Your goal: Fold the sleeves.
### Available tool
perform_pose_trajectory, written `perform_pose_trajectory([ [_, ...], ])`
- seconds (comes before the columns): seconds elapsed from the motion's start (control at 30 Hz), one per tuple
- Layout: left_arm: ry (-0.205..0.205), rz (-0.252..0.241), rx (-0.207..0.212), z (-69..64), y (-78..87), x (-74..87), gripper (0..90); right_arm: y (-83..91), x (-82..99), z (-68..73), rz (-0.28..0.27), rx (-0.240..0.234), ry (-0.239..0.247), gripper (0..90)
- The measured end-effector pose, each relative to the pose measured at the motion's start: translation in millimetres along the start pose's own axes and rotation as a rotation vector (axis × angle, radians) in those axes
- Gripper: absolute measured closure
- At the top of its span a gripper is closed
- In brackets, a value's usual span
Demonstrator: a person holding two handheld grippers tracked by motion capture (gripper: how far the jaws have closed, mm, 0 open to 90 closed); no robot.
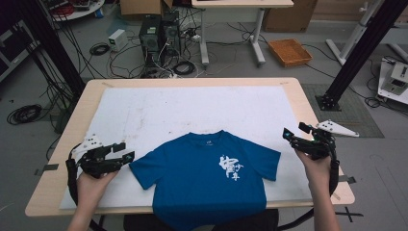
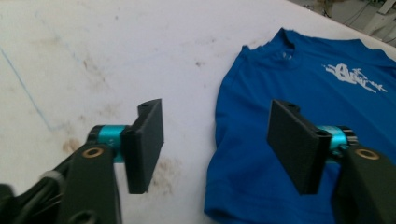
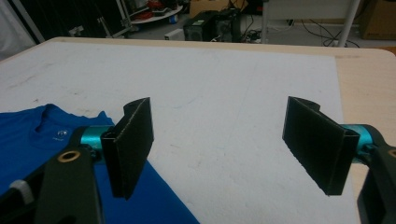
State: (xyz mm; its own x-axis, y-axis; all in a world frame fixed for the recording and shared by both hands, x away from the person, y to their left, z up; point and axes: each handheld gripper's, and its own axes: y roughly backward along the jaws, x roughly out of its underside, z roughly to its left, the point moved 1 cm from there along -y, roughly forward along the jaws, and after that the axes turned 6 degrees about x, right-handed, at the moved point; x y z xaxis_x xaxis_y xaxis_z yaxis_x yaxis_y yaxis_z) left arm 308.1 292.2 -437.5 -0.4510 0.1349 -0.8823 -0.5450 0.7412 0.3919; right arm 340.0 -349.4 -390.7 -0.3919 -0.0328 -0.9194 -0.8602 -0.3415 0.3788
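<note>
A blue T-shirt [image 1: 202, 180] with a white print on the chest lies flat on the white mat [image 1: 192, 106], collar away from me, its hem hanging over the near table edge. My left gripper [image 1: 124, 155] is open just off the end of the shirt's left sleeve. In the left gripper view the jaws of the left gripper [image 2: 215, 142] stand apart over the sleeve's edge of the T-shirt [image 2: 299, 84], not pressing on it. My right gripper [image 1: 294, 134] is open beyond the right sleeve. In the right gripper view the right gripper [image 3: 219, 144] has bare mat between its jaws, the T-shirt [image 3: 28, 140] to its left.
The wooden table [image 1: 317, 120] shows a bare strip around the mat. On the floor behind are computer towers [image 1: 159, 33], tangled cables, a desk's legs and an orange tray [image 1: 290, 51]. Black frame posts stand at both sides.
</note>
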Motion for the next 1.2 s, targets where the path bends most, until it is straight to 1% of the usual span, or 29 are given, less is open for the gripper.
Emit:
perform_pose_trajectory([
  [0.03,0.010,0.018,0.000,0.9,0.2,1.8,43.9,0.1,0.1,-0.2,-0.001,0.000,0.001,24.5],
  [0.1,0.032,0.048,-0.005,2.3,-0.4,4.2,45.5,0.5,0.3,-0.2,0.001,0.001,-0.002,24.5],
  [0.13,0.051,0.068,0.000,3.2,-0.4,6.2,48.3,0.5,0.2,-0.3,0.000,0.002,0.000,24.5],
  [0.17,0.065,0.076,0.001,3.9,-0.9,7.8,51.5,0.4,0.1,-0.6,-0.003,0.001,0.001,24.5],
  [0.23,0.098,0.098,0.004,5.0,-2.0,10.4,53.1,0.4,0.1,-0.7,-0.005,0.002,0.001,24.5],
  [0.27,0.114,0.109,0.007,5.2,-2.6,11.2,55.9,0.3,0.1,-0.7,-0.005,0.002,0.001,24.5],
  [0.33,0.137,0.126,0.008,5.3,-3.3,11.8,58.0,0.6,0.1,-0.6,-0.003,0.005,0.000,24.5],
  [0.43,0.156,0.145,0.007,5.7,-3.9,13.1,61.3,1.1,0.0,-1.1,-0.007,0.008,-0.002,24.5],
  [0.47,0.156,0.145,0.007,5.7,-3.9,13.1,63.4,1.3,0.1,-1.4,-0.007,0.009,-0.002,24.5],
  [0.53,0.171,0.163,0.009,6.7,-4.1,14.8,64.5,1.7,0.3,-1.8,-0.005,0.010,-0.006,24.5],
  [0.57,0.171,0.163,0.009,6.7,-4.1,14.8,66.0,1.7,0.3,-2.2,-0.006,0.010,-0.007,24.5],
  [0.6,0.177,0.179,0.002,6.7,-4.5,16.0,67.3,1.9,0.3,-2.6,-0.005,0.013,-0.006,24.5],
  [0.63,0.187,0.185,0.003,6.6,-5.0,16.9,68.2,2.0,0.3,-2.8,-0.006,0.013,-0.008,24.6],
  [0.67,0.187,0.185,0.003,6.6,-5.0,16.9,69.6,2.1,0.2,-3.0,-0.008,0.013,-0.010,24.5],
  [0.7,0.200,0.196,0.019,6.7,-5.8,18.4,71.7,2.1,0.2,-3.1,-0.010,0.016,-0.010,24.6],
  [0.73,0.200,0.198,0.028,6.3,-6.2,18.7,74.5,2.1,0.1,-3.2,-0.010,0.017,-0.011,24.5],
  [0.77,0.200,0.198,0.028,6.3,-6.2,18.7,78.0,2.1,0.1,-3.2,-0.011,0.017,-0.011,24.6],
  [0.8,0.204,0.192,0.050,5.5,-6.4,18.1,83.1,2.0,0.2,-3.0,-0.010,0.016,-0.010,24.6],
  [0.83,0.204,0.184,0.059,4.6,-6.2,17.2,86.6,1.9,0.3,-2.8,-0.009,0.017,-0.011,24.6],
  [0.87,0.206,0.178,0.067,3.9,-5.8,15.9,87.3,1.9,0.5,-2.5,-0.007,0.016,-0.012,24.6],
  [0.97,0.224,0.145,0.110,0.4,-5.4,10.1,87.9,1.5,0.6,-2.2,-0.008,0.016,-0.010,24.6],
  [1.1,0.216,0.112,0.145,-9.5,-9.6,-1.9,88.0,2.0,0.2,-1.6,-0.010,0.018,-0.011,24.6],
  [1.13,0.216,0.112,0.145,-9.5,-9.6,-1.9,88.0,2.0,0.2,-1.6,-0.010,0.018,-0.011,24.6],
  [1.17,0.224,0.096,0.160,-16.2,-12.8,-8.0,88.0,2.8,0.1,-1.5,-0.011,0.018,-0.014,24.6],
  [1.2,0.226,0.090,0.168,-20.0,-14.8,-10.8,88.0,3.0,-0.1,-1.8,-0.015,0.020,-0.010,24.6],
])
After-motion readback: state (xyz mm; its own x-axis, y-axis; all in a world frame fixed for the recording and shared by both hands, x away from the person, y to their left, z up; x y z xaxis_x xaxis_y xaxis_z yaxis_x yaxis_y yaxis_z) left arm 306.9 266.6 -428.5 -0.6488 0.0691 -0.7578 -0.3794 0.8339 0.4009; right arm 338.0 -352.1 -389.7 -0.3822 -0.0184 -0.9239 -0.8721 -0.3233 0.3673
